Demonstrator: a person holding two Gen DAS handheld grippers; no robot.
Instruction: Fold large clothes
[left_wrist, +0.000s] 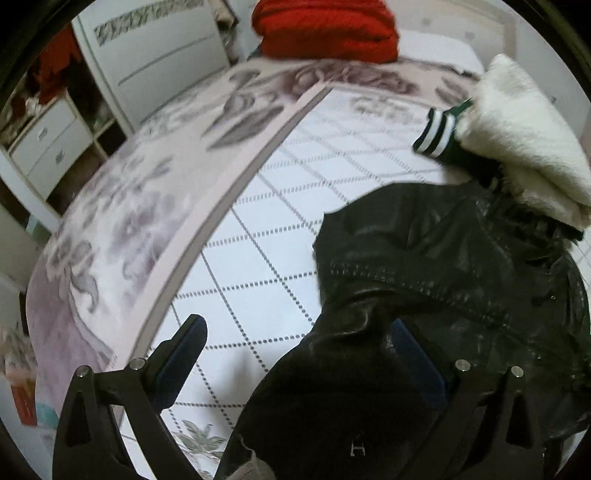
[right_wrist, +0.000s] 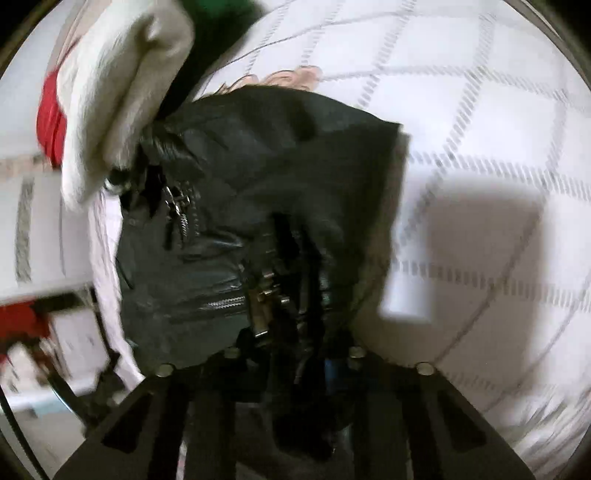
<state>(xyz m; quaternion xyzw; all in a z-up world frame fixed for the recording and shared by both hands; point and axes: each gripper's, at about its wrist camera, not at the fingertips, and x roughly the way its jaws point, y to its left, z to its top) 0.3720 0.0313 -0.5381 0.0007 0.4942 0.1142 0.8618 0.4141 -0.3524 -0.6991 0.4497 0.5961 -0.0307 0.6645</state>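
leather is what i am working, a black leather jacket heaped on the white quilt with dotted grid lines, its far end running up under a cream fleece garment with a green striped cuff. a folded red garment sits well beyond, at the far end of the bed.

my left gripper stands wide. its left finger hangs over bare quilt; the other is half buried by a fold of jacket that spills across the gap, so cloth is between the jaws but i see no pinch on it.

my right gripper is narrow, and the zippered front with its buckle hardware bunches right at the fingertips. the tips themselves are lost in dark leather and blur, so i cannot tell whether they bite.

the relation that matters: from the left wrist view the jacket's long axis runs away from me, up and right toward the fleece, and the loose near edge lies right at the left fingers. i judge the left hand is better placed to close on that edge and carry it over toward the far end.
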